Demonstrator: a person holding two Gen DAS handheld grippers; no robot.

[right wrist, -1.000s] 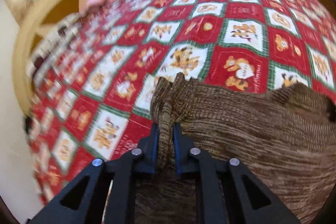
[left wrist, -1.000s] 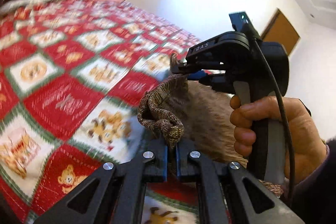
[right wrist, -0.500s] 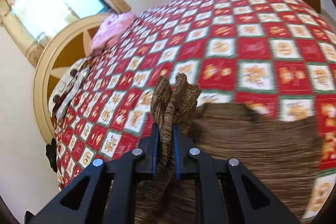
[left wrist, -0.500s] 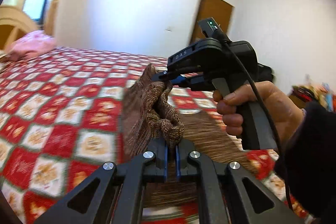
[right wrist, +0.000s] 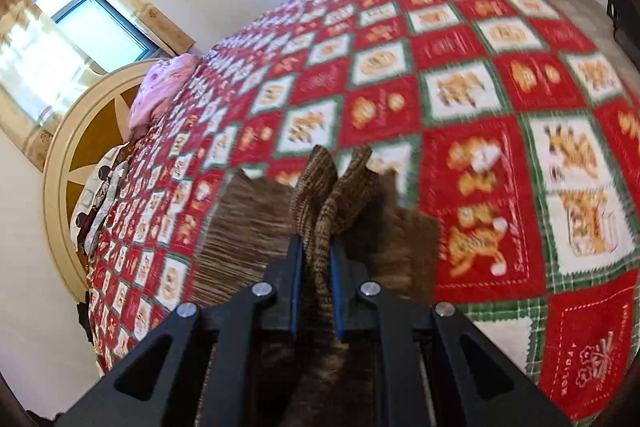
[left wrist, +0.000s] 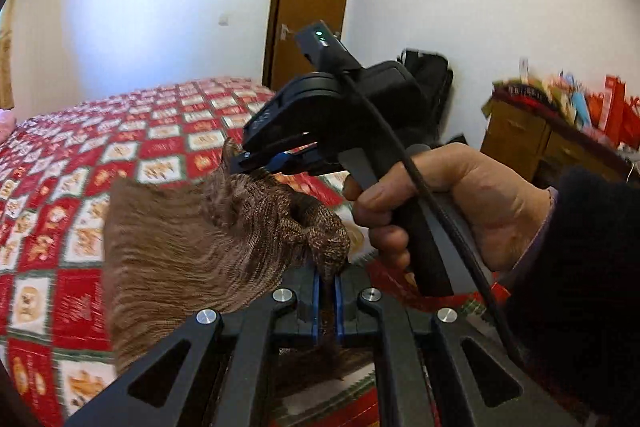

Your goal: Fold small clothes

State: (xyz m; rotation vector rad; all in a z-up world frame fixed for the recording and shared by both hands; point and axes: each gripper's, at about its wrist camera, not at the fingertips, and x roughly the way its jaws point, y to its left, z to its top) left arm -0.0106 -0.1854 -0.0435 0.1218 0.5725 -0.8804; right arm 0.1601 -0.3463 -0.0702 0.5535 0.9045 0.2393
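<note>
Quilted bed (right wrist: 460, 87), one brown garment (left wrist: 180, 247), two grippers (left wrist: 327, 301) (right wrist: 314, 291)

- The brown knit garment (left wrist: 192, 247) is a small ribbed piece of mottled brown and tan yarn, blurred in both views.
- It is lifted, its top edge bunched into two pinched folds that stand close together, the cloth between them creased.
- From the left wrist view the rest spreads out leftward as a broad sheet above the red and white checked bedspread (left wrist: 120, 155).
- From the right wrist view the garment (right wrist: 320, 211) sticks up in two ridged lobes, its body hanging below over the bedspread (right wrist: 480, 107).
</note>
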